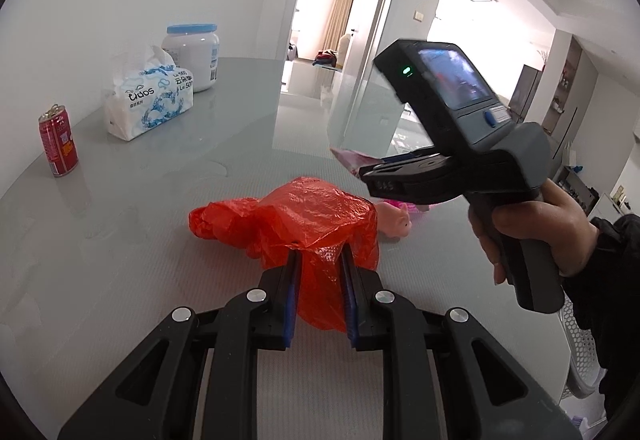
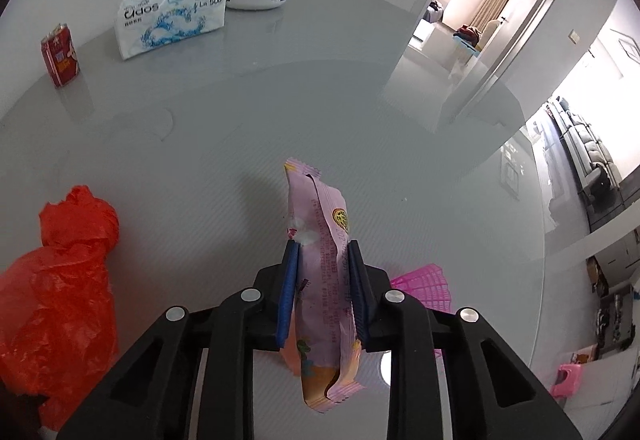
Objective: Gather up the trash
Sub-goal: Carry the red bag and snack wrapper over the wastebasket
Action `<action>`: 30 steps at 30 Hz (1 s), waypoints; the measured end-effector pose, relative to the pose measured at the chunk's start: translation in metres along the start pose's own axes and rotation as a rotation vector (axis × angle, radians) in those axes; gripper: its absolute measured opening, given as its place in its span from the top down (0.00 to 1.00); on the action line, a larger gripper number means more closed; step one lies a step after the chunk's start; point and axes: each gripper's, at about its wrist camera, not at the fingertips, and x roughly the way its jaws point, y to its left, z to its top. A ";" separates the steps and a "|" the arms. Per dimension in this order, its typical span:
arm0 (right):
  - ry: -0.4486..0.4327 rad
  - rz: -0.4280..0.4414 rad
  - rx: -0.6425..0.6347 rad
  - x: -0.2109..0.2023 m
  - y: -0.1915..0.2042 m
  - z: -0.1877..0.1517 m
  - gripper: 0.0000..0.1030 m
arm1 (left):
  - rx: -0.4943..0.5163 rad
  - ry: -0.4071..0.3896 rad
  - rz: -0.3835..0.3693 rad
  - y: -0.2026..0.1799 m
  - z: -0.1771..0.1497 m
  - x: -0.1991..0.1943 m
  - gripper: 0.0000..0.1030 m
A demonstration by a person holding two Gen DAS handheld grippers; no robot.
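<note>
My left gripper [image 1: 319,254] is shut on a crumpled red plastic bag [image 1: 304,218] that lies on the glass table [image 1: 160,200]. The bag also shows at the left of the right wrist view [image 2: 60,280]. My right gripper [image 2: 322,246] is shut on a pink snack wrapper [image 2: 320,240] and holds it above the table. In the left wrist view the right gripper [image 1: 360,170] hovers just beyond the bag, with the wrapper's tip [image 1: 348,158] sticking out. A red soda can [image 1: 58,140] stands at the far left; it also shows in the right wrist view [image 2: 59,54].
A tissue pack [image 1: 148,96] and a white jar with a blue lid [image 1: 196,56] stand at the back of the table. A pink pig toy [image 1: 396,224] lies behind the bag. A pink mesh piece [image 2: 424,284] lies under the right gripper. A white chair [image 1: 580,352] is at the right.
</note>
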 end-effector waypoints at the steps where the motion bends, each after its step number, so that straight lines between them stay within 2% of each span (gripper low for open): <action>1: -0.016 0.004 0.017 -0.009 -0.002 -0.003 0.77 | 0.003 -0.003 -0.001 -0.001 -0.001 -0.001 0.83; 6: -0.101 0.017 0.134 -0.060 -0.012 -0.027 0.77 | 0.046 -0.023 0.014 -0.008 -0.003 -0.010 0.83; 12: -0.156 -0.007 0.287 -0.109 -0.019 -0.091 0.77 | 0.088 -0.049 -0.019 -0.024 -0.005 -0.035 0.83; 22: -0.217 -0.087 0.588 -0.170 -0.056 -0.208 0.77 | 0.205 -0.082 -0.172 -0.094 -0.020 -0.080 0.83; 30: -0.241 -0.215 0.773 -0.215 -0.089 -0.318 0.77 | 0.313 -0.027 -0.296 -0.173 -0.043 -0.084 0.83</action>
